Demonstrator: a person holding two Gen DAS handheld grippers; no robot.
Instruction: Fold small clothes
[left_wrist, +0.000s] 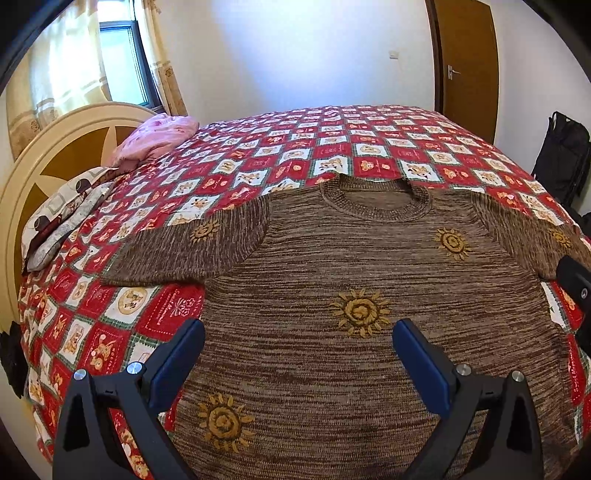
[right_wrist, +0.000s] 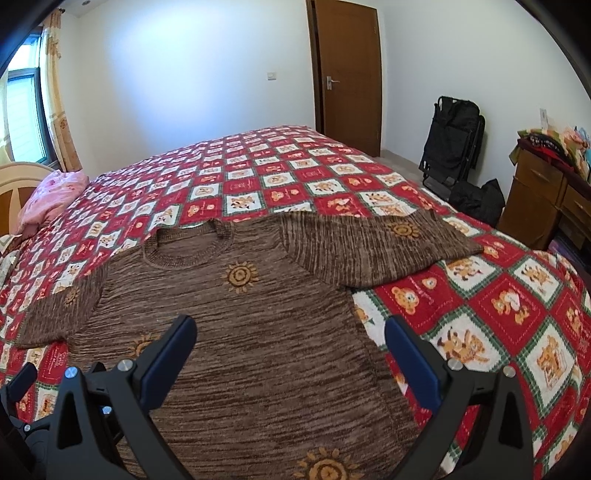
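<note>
Lying flat on the bed (left_wrist: 258, 155), the sweater (left_wrist: 332, 277) is ready for folding; left tongs (left_wrist: 298, 343) and right tongs (right_wrist: 290, 339) hover over its lower half, both spread wide and empty

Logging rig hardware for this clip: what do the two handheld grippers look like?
Both match. The left gripper and right gripper each have black angular plastic arms carrying two flat blue finger pads, fastened with round silver bolts. No cables, markings, hands or sleeves show in either view.
</note>
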